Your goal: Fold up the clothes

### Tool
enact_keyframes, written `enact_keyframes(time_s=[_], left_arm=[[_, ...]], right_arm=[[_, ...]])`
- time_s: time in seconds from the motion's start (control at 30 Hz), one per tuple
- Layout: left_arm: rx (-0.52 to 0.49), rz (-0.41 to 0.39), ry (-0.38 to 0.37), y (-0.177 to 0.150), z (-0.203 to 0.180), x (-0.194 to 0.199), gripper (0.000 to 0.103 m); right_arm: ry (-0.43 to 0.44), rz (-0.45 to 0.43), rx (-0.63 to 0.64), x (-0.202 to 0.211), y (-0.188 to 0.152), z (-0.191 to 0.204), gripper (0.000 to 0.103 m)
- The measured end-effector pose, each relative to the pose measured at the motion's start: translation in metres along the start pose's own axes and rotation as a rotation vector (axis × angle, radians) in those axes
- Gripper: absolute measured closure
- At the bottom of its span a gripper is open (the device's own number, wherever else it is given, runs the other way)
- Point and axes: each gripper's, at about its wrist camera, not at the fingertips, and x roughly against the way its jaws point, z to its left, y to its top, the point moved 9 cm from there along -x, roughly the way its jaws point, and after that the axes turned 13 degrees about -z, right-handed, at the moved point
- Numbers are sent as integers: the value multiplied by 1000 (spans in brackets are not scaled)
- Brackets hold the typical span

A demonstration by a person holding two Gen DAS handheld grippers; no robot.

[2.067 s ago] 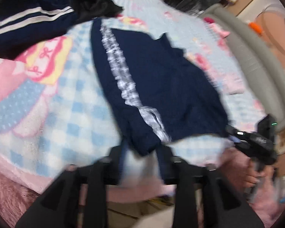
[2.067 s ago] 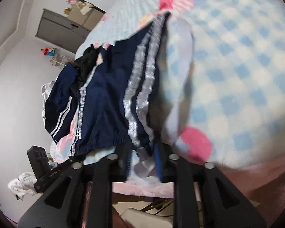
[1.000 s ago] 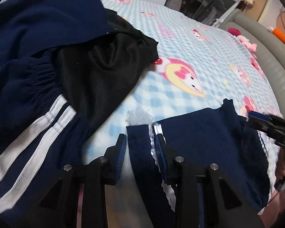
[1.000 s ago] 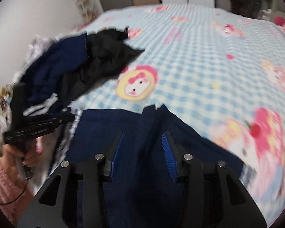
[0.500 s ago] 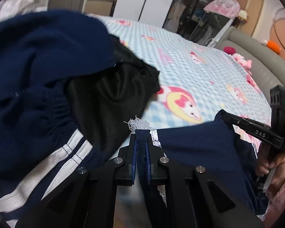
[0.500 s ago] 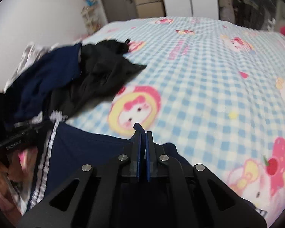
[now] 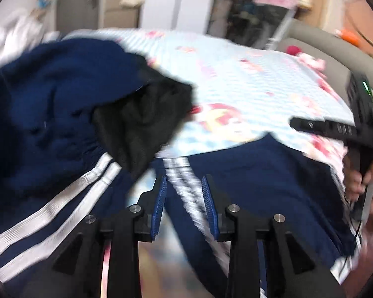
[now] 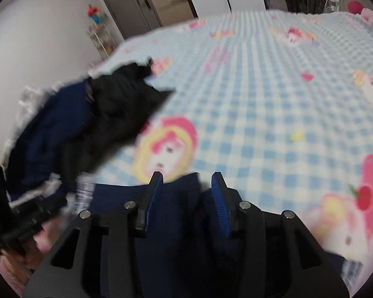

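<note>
Both grippers' jaws have just opened, releasing the navy white-striped folded garment (image 7: 248,181) — left gripper (image 7: 184,193), right gripper (image 8: 186,186) — the fold may spring undone.

Both the left tongs (image 7: 184,193) and right tongs (image 8: 186,191) have just parted, jaws apart, tilted downward.

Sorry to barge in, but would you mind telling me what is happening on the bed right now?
A person is folding clothes on the checked bedspread with a handheld gripper in each hand. Both the left gripper and the right gripper have just opened, and the navy striped garment lies flat beneath them, between the fingers but not pinched. A pile of navy and black clothes waits to the left.
</note>
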Motion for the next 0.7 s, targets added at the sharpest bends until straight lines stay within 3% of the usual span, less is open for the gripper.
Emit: enact_keyframes(time_s=[0.13,0.33,0.47,0.57,0.63,0.7], left_arm=[[-118,2,-64,-14,-50,33,71],[-25,143,-123,-74,-74,57,71],[-82,252,-31,-116,-67,49,70],[-45,207,-7,-107,-60,61,67],[-4,139,-43,-97,-62,74,67],[2,119,-78,-98,-70,81,62]], right_arm=[[8,-18,28,69,-8,19,62],[-78,25,51,144,-81,21,62],[-140,103,22,145,-139,11,62],[-191,161,4,137,-173,3,62],[-206,142,14,143,-177,6,62],[-202,115,29,149,-173,13,62]])
